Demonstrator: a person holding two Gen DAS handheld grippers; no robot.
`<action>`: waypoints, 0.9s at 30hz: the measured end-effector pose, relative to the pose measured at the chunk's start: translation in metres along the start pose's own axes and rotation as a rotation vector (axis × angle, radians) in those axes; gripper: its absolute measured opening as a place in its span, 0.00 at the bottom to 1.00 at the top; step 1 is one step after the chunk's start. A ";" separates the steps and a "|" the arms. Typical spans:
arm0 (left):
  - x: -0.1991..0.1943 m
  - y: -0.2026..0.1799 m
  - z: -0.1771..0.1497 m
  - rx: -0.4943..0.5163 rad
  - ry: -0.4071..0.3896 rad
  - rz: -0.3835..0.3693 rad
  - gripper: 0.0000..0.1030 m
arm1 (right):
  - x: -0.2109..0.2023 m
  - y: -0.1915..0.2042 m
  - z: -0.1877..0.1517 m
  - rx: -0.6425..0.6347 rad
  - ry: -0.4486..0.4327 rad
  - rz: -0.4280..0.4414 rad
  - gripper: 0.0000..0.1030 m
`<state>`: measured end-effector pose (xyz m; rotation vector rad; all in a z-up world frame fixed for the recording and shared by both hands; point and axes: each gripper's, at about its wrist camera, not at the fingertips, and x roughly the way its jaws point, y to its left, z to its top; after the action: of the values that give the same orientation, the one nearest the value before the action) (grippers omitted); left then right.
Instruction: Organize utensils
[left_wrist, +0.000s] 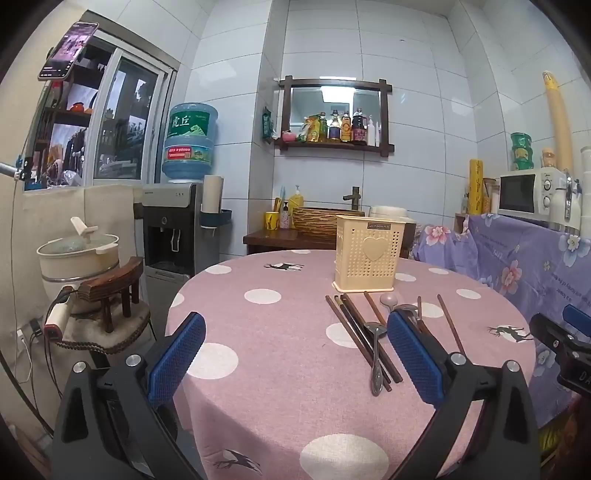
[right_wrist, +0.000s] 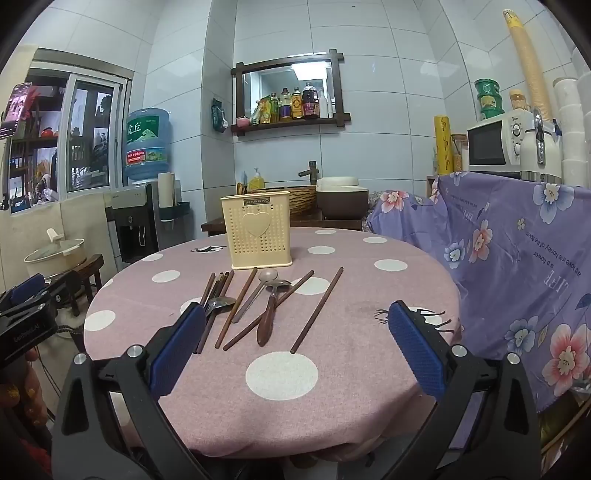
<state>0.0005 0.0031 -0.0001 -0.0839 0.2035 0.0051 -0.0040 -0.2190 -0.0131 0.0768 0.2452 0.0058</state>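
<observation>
A cream perforated utensil holder (left_wrist: 367, 254) (right_wrist: 261, 233) with a heart on its front stands upright at the far side of the round table. In front of it lie several dark wooden chopsticks (left_wrist: 364, 341) (right_wrist: 317, 310) and three spoons: a metal one (left_wrist: 376, 352) (right_wrist: 220, 303), a wooden-handled one (right_wrist: 269, 314) and a pale-bowled one (right_wrist: 266, 275). My left gripper (left_wrist: 295, 360) hovers open near the table's front edge, left of the utensils, nothing between its fingers. My right gripper (right_wrist: 297, 345) is open too, with the near ends of the utensils just beyond it.
The table wears a pink tablecloth (left_wrist: 266, 332) (right_wrist: 343, 369) with white dots. A floral purple cloth (right_wrist: 517, 266) covers furniture on the right, with a microwave (right_wrist: 495, 144) on top. A water dispenser (left_wrist: 173, 229), a small wooden stool (left_wrist: 110, 291) and a pot (left_wrist: 79, 251) stand to the left.
</observation>
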 end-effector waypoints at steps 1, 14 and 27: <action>0.000 0.002 0.000 -0.003 0.004 -0.001 0.95 | 0.000 0.000 0.000 0.005 -0.001 0.002 0.95; 0.004 0.000 -0.003 0.025 0.008 0.006 0.95 | 0.001 0.001 0.000 -0.003 0.006 0.001 0.95; 0.004 0.004 -0.004 0.025 0.014 0.007 0.95 | 0.001 0.001 0.001 -0.001 0.007 0.000 0.95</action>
<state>0.0037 0.0069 -0.0048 -0.0582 0.2174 0.0088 -0.0029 -0.2185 -0.0126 0.0757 0.2521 0.0060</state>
